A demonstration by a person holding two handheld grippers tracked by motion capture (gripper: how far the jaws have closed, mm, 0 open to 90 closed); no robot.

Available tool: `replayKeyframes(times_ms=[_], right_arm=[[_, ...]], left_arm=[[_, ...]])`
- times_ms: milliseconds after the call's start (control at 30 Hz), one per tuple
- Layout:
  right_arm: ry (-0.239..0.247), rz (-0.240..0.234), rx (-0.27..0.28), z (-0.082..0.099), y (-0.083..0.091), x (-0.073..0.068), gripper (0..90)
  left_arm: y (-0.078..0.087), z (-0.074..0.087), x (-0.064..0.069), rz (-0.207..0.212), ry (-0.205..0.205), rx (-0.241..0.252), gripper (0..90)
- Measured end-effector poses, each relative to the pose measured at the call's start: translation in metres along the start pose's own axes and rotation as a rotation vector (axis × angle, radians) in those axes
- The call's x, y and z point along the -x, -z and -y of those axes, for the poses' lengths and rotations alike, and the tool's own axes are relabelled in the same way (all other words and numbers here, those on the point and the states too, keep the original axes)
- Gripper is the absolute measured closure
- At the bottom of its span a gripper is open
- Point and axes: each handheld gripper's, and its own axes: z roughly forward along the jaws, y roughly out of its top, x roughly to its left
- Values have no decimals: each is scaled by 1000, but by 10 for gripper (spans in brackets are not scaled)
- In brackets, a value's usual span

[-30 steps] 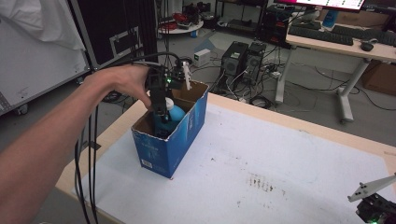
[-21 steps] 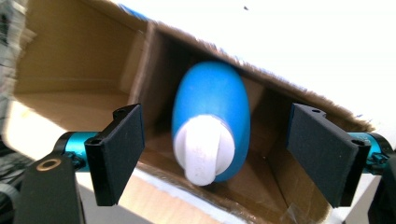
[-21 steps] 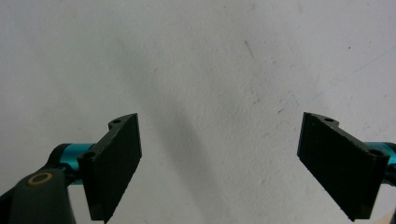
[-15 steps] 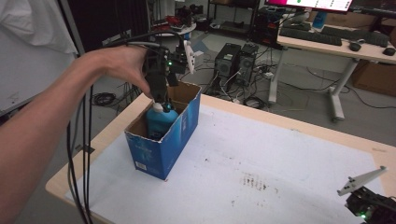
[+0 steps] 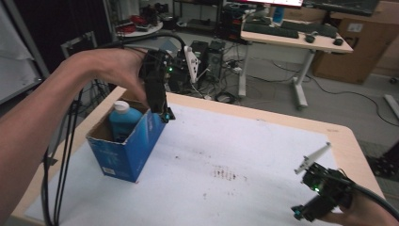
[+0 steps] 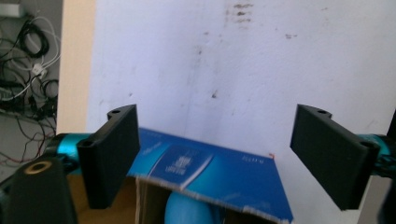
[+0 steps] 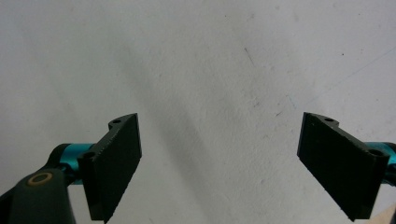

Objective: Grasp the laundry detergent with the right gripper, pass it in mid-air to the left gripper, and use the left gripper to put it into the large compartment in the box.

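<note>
The left gripper (image 5: 162, 110) has just let go of the blue bottle (image 5: 123, 120), its jaws opening wide and empty as it lifts clear past the blue box (image 5: 136, 148). The bottle now stands inside, probably settled. The right gripper (image 5: 313, 207) waits open near the table's (image 5: 263, 141) edge.

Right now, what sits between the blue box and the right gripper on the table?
Nothing: in the high view, only bare, smudged white tabletop stretches from the blue box to the right gripper.
</note>
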Motion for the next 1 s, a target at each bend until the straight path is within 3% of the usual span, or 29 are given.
replayKeyframes(times_ms=[300, 533, 567, 833, 1000], right_arm=[[9, 10, 14, -7, 6, -2, 130], [4, 15, 13, -10, 5, -2, 129], [0, 20, 20, -10, 4, -3, 129], [2, 28, 27, -11, 4, -6, 129], [1, 27, 30, -12, 5, -7, 129]], left_arm=[[-41, -49, 12, 49, -40, -14, 129], [-65, -66, 19, 70, -59, -25, 129], [-82, -71, 26, 82, -70, -42, 129], [-123, -71, 34, 114, -53, -63, 129], [-135, -69, 36, 126, -42, -70, 129]])
